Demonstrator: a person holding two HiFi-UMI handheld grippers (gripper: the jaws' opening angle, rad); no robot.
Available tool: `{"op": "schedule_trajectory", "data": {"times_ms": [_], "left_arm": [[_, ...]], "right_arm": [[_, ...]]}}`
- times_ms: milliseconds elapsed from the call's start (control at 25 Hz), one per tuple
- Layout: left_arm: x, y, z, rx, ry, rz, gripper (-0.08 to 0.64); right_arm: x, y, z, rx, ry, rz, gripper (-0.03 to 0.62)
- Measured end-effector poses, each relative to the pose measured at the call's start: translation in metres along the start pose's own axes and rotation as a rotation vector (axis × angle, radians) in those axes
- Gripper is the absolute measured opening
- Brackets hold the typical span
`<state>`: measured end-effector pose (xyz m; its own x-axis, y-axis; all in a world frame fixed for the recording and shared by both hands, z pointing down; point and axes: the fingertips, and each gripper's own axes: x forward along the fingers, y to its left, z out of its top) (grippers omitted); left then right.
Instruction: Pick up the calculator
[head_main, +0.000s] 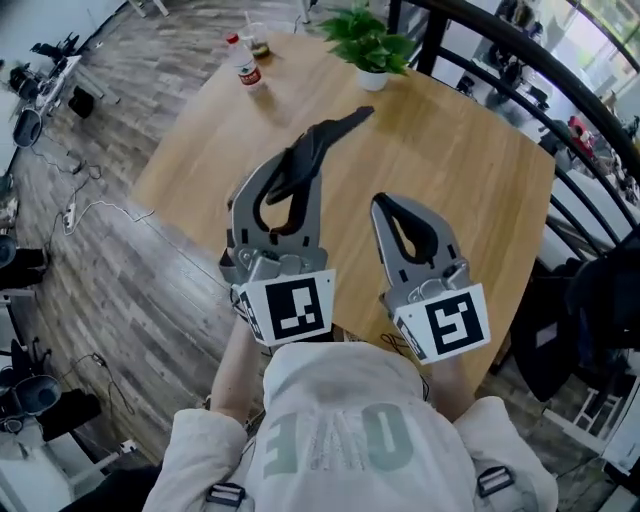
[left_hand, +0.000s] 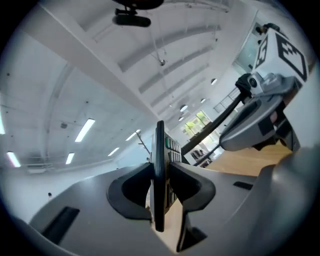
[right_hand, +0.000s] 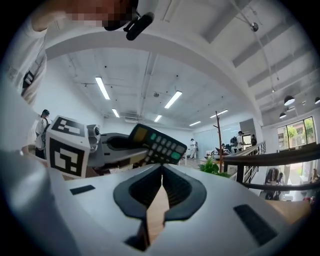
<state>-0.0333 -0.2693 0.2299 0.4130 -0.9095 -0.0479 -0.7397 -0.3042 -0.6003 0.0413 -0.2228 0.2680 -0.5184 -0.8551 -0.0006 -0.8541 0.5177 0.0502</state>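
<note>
Fingers of left gripper clamped on calculator, edge-on, in the air over desk | right gripper fingers pressed together, empty | plant, bottle at desk's far edge

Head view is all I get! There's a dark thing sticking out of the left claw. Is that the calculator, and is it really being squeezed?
Observer: Yes. In the left gripper view the left claw pinches the calculator edge-on, with one pad on each flat side.
Operator: Can you see its buttons?
Observer: The right gripper view shows them: rows of pale keys, a couple of green ones, and a yellowish screen.
Operator: Is the other claw holding anything?
Observer: No. The right claw is shut, with nothing between its pads.
</note>
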Motion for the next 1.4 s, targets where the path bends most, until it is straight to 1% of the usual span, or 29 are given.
{"op": "schedule_trajectory", "data": {"times_ms": [80, 160, 240, 320, 360, 480, 600, 760, 960, 1200, 1400], "left_arm": [[-0.025, 0.02, 0.011, -0.037, -0.024, 0.095, 0.121], [-0.049, 0.035, 0.013, -0.108, -0.045, 0.189, 0.121], [-0.074, 0.047, 0.015, -0.176, -0.087, 0.305, 0.123], [-0.093, 0.057, 0.018, -0.204, -0.135, 0.399, 0.123], [-0.099, 0.06, 0.018, -0.216, -0.15, 0.422, 0.123], [-0.112, 0.065, 0.015, -0.261, -0.158, 0.452, 0.123], [-0.122, 0.067, 0.013, -0.263, -0.143, 0.482, 0.123], [-0.132, 0.068, 0.013, -0.276, -0.155, 0.496, 0.123], [-0.134, 0.068, 0.015, -0.267, -0.167, 0.504, 0.123], [-0.131, 0.067, 0.02, -0.268, -0.179, 0.491, 0.123], [-0.127, 0.066, 0.02, -0.253, -0.18, 0.479, 0.123]], "right_arm": [[-0.005, 0.007, 0.007, -0.014, -0.02, 0.0, 0.021], [-0.007, 0.013, 0.015, -0.027, -0.042, 0.001, 0.021], [-0.009, 0.018, 0.023, -0.048, -0.066, 0.004, 0.021], [-0.011, 0.023, 0.03, -0.074, -0.091, -0.007, 0.021], [-0.012, 0.026, 0.034, -0.084, -0.105, -0.018, 0.021], [-0.016, 0.032, 0.04, -0.083, -0.131, -0.032, 0.021], [-0.018, 0.04, 0.041, -0.072, -0.137, -0.014, 0.021], [-0.022, 0.049, 0.039, -0.079, -0.135, -0.005, 0.021], [-0.023, 0.047, 0.038, -0.077, -0.134, -0.015, 0.021], [-0.024, 0.043, 0.035, -0.074, -0.123, -0.023, 0.021], [-0.016, 0.04, 0.03, -0.099, -0.102, -0.051, 0.02]]}}
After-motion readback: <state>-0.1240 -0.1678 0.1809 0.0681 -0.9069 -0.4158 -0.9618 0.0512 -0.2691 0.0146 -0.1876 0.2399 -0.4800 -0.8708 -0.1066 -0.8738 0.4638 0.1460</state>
